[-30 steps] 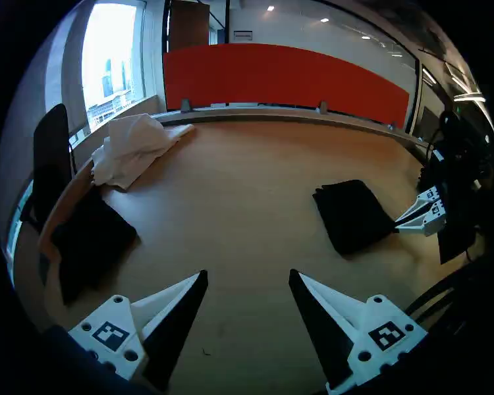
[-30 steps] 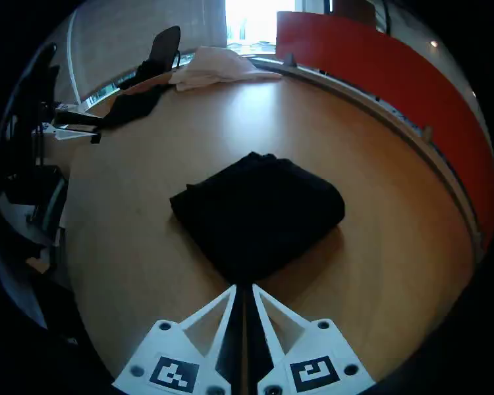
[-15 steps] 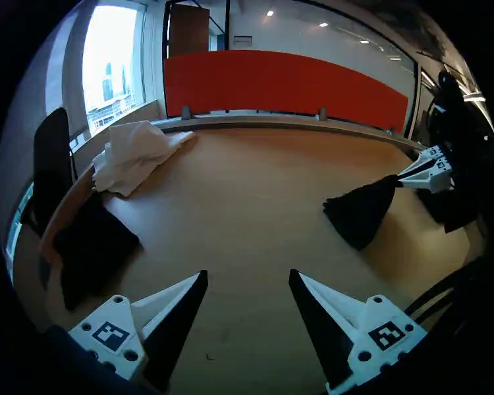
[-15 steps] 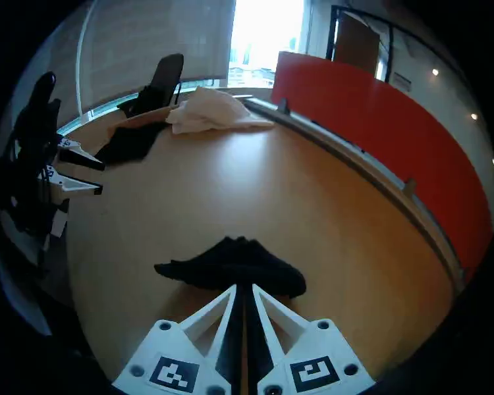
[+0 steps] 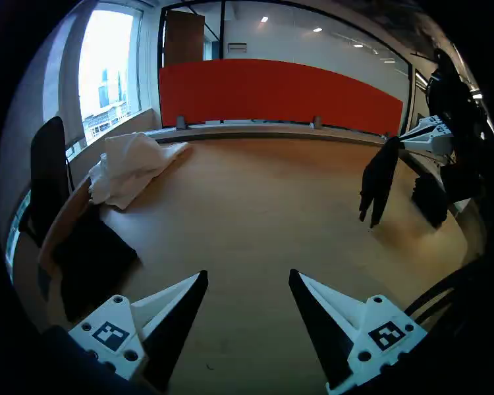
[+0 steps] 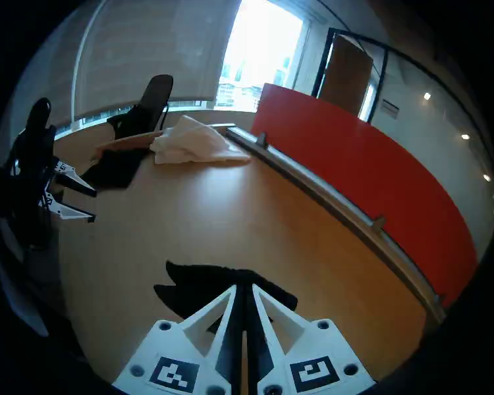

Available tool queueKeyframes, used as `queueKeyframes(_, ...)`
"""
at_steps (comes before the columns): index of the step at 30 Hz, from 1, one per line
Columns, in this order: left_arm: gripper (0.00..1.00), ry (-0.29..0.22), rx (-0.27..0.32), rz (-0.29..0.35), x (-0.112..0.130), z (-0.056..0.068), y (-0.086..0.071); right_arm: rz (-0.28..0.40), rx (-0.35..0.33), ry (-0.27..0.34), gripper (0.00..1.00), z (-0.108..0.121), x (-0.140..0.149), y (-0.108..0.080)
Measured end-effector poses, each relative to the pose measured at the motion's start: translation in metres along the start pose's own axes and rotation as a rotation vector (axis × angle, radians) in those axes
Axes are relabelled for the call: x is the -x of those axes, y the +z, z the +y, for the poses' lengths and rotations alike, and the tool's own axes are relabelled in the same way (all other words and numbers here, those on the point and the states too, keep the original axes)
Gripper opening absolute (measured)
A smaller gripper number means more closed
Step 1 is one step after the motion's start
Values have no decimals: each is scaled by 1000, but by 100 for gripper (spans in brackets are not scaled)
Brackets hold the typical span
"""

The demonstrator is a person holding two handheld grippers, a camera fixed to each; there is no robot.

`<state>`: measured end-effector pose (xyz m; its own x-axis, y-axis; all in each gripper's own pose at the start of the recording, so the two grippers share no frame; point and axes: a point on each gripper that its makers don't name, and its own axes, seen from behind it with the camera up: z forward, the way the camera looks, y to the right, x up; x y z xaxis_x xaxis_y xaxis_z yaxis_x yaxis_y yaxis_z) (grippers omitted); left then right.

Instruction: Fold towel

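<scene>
Wooden table (image 5: 247, 197) lies below; right gripper (image 6: 245, 289) clenches the black towel (image 5: 377, 181), dangling well apart from the spread-open left gripper (image 5: 247, 273).

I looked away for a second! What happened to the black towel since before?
The right gripper, already shut on the black towel, lifted it off the table; it now hangs down in the air. The left gripper stayed open and low, and the white cloth stayed put.
</scene>
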<state>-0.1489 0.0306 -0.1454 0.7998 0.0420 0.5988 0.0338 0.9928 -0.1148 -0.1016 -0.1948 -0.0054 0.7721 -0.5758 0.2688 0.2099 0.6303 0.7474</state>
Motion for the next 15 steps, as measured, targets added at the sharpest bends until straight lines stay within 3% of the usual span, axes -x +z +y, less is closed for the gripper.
queueKeyframes(15, 91, 8, 17, 8, -7, 4, 0, -22, 111, 33, 1, 65, 18, -35)
